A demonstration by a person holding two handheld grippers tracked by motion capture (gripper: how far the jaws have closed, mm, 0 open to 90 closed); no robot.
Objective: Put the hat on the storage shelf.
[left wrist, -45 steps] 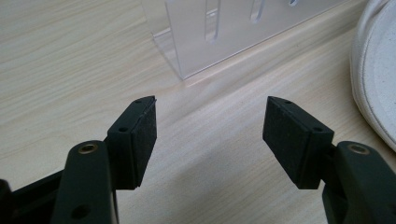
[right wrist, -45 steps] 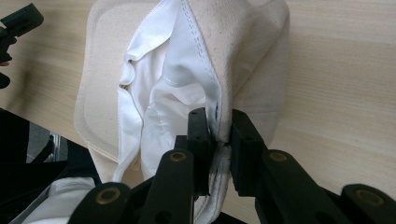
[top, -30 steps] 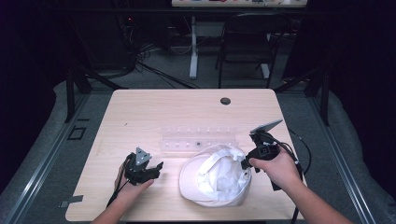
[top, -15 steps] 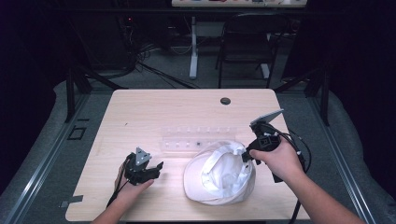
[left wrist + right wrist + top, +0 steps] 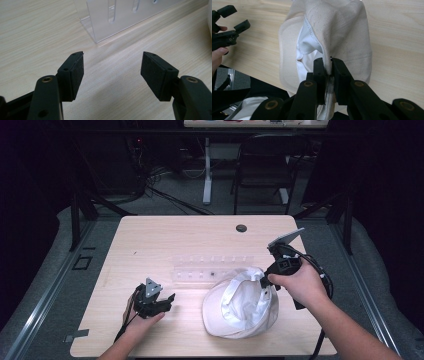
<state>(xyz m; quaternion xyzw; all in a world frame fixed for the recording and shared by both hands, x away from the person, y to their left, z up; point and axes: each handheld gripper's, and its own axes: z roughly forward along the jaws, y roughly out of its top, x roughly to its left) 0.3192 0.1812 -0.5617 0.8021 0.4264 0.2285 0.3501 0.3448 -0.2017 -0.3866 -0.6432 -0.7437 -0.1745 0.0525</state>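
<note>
White fabric cap (image 5: pixel 242 307) lay on the light wooden table (image 5: pixel 165 235) at about 5 o'clock from the table centre, with the right gripper (image 5: pixel 329 66) clamped on a raised fold of its cloth at the cap's 2 o'clock edge. Clear plastic slotted rack (image 5: pixel 210 268) lay just beside the cap at its 11 o'clock. Left gripper (image 5: pixel 112 72) rested at 8 o'clock of the table centre, jaws spread apart with nothing between them, well apart from the cap.
</note>
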